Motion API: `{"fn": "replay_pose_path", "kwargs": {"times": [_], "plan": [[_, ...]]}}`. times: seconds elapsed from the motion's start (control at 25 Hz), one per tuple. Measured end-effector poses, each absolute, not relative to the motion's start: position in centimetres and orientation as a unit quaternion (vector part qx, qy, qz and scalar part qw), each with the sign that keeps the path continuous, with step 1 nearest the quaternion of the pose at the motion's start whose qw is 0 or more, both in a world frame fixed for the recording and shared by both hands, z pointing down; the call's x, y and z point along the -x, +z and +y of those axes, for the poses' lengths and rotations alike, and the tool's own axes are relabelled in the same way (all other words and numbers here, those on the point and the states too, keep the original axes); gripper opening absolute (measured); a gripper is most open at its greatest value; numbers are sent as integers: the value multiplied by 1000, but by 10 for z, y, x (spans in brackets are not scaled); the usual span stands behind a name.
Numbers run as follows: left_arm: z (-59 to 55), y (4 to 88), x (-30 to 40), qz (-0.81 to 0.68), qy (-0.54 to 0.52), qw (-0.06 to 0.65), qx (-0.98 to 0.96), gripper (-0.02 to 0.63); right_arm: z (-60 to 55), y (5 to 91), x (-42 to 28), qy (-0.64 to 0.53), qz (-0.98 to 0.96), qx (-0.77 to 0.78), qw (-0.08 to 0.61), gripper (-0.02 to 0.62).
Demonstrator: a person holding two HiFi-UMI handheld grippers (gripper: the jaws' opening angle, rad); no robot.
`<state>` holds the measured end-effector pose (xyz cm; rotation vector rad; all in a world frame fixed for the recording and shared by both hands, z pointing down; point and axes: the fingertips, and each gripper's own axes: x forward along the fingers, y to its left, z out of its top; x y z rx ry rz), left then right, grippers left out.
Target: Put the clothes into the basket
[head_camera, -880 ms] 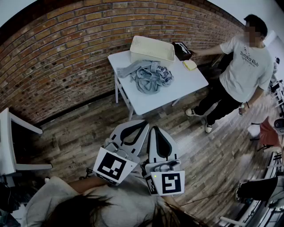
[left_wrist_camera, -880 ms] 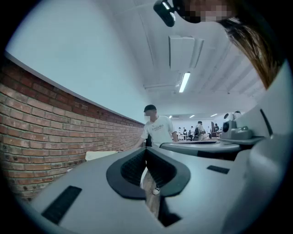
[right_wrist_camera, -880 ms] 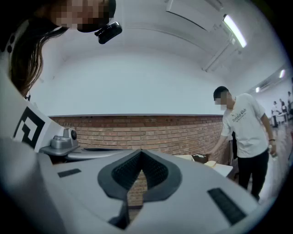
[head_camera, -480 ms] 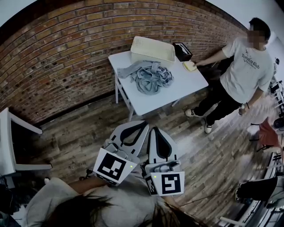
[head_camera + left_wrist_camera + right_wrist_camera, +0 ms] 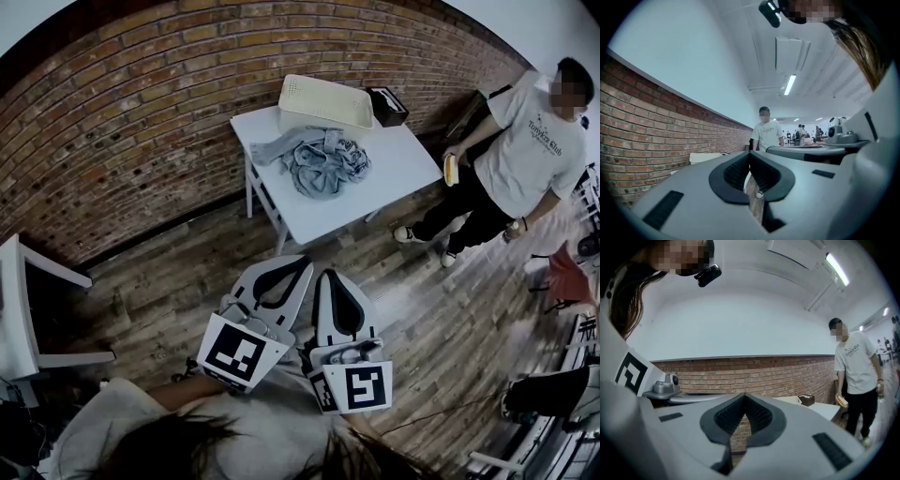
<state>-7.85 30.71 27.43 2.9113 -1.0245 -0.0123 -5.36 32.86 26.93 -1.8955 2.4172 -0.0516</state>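
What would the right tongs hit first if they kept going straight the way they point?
Probably the brick wall. The shut, empty right tongs aim level at it, and the white table sits off to the right. Nothing shows in between, though depth is hard to judge.

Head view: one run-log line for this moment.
task: not begun | left gripper: shut, empty | right gripper: shut, empty | clothes: heaped on table beside basket

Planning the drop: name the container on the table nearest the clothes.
The white basket, just beyond the grey clothes; the small dark box stands to its right, farther from them.
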Motion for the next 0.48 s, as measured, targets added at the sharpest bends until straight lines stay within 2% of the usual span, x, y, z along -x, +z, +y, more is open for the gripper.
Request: {"fn": "replay_pose_path", "kwargs": {"times": [0.48], "plan": [[296, 281, 107, -313, -11, 36, -949, 8, 320, 275, 83, -17, 773, 633, 30, 6]]}}
